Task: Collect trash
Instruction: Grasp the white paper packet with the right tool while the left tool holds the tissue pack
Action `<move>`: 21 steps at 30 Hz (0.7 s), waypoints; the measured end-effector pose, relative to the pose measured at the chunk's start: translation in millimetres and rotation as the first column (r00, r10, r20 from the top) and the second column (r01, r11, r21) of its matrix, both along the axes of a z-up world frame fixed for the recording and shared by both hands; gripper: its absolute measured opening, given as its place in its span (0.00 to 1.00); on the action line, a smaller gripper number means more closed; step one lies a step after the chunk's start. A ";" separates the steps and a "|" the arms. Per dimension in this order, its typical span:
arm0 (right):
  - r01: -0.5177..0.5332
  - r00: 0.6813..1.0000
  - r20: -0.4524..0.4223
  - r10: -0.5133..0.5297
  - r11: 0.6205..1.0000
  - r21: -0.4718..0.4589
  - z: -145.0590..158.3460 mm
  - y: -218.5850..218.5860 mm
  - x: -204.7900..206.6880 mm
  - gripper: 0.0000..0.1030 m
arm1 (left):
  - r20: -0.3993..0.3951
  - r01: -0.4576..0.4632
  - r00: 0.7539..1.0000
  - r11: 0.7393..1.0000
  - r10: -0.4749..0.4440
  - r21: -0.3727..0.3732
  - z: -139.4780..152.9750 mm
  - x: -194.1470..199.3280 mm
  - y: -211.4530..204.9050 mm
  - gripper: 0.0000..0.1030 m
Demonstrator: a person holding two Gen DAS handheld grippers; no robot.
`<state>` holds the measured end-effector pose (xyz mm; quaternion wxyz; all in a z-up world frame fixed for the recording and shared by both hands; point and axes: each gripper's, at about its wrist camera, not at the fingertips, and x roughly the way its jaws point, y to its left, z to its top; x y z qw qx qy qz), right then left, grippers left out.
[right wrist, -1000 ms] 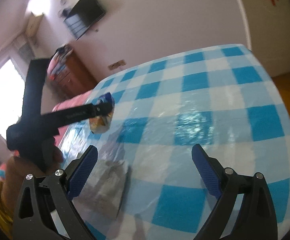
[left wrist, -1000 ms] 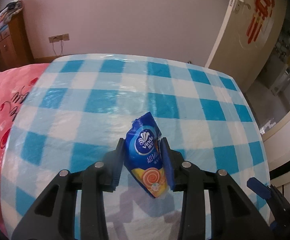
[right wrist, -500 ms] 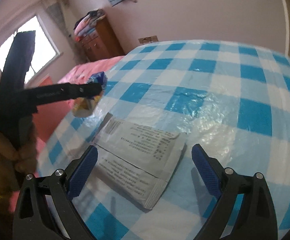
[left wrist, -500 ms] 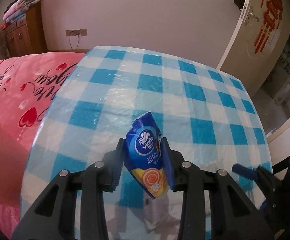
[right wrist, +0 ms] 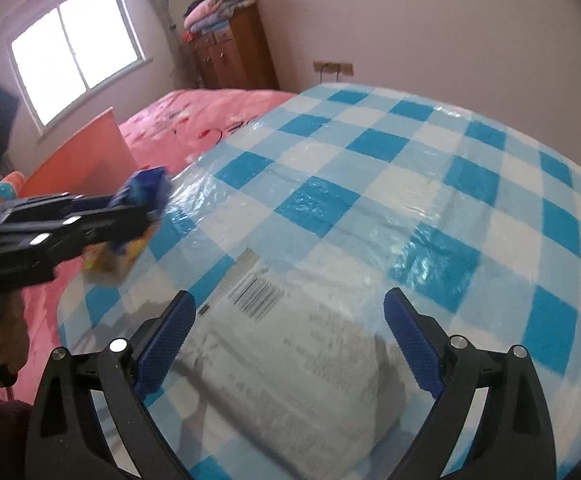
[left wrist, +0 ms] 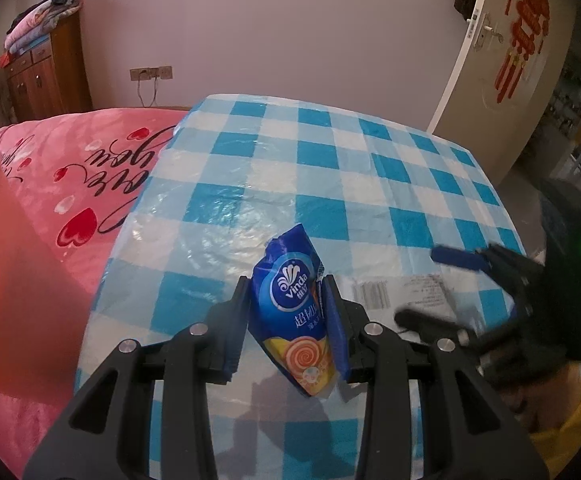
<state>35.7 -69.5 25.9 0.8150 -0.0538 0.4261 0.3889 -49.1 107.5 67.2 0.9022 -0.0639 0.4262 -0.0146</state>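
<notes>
Left wrist view: left gripper point(left wrist: 286, 312), fingers closed on a blue Vinda tissue packet point(left wrist: 294, 312), which is pinched near its middle and held clear above the surface point(left wrist: 330, 184), a table under a blue-and-white checked plastic cloth. Orange bin point(left wrist: 6, 280), only partly in frame at the left edge, standing against a pink bedspread point(left wrist: 78, 168) printed with red hearts; judged the likely place for the trash, though its opening is not shown. Right gripper point(left wrist: 442, 288) at the right of frame, blurred, low over a grey printed pouch point(left wrist: 394, 292) lying flat on the surface. Wooden cabinet point(left wrist: 46, 72) with folded bedding on top, against the far wall. Right wrist view: right gripper point(right wrist: 286, 344), fingers spread wide with nothing between them, poised above the grey printed pouch point(right wrist: 290, 360), barcode end toward the far left; whether the fingertips touch it cannot be told. Left gripper point(right wrist: 130, 216) at frame left with the tissue packet point(right wrist: 118, 256) in its fingers, near the surface edge on the bin side. Orange bin point(right wrist: 86, 160) beyond it, beside the bed. Progress, as a judgement: one item picked up but not yet dropped; the pouch not yet grasped; no other trash visible on the cloth.
</notes>
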 end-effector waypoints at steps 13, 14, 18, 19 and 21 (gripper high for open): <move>-0.139 0.981 -0.146 0.130 0.989 -0.054 -21.1 8.6 -17.8 0.93 | -0.007 -0.002 1.000 0.999 0.001 -0.052 -15.4 -8.8 26.4 0.36; -0.137 0.982 -0.140 0.126 0.988 -0.068 -21.1 10.1 -24.8 0.93 | -0.005 0.002 1.000 0.998 -0.003 -0.056 -16.0 -9.0 27.0 0.37; -0.124 0.990 -0.082 0.113 0.983 -0.133 -21.6 18.6 -51.4 0.93 | -0.001 0.020 1.000 0.997 -0.020 -0.081 -18.7 -9.7 28.7 0.36; -0.119 0.992 -0.062 0.111 0.981 -0.152 -22.1 20.8 -58.2 0.94 | 0.001 0.023 1.000 0.996 -0.023 -0.081 -18.8 -10.2 28.7 0.36; -0.104 0.994 -0.012 0.104 0.974 -0.202 -24.8 28.0 -69.9 0.94 | 0.005 0.029 1.000 0.996 -0.028 -0.084 -18.8 -11.8 29.9 0.36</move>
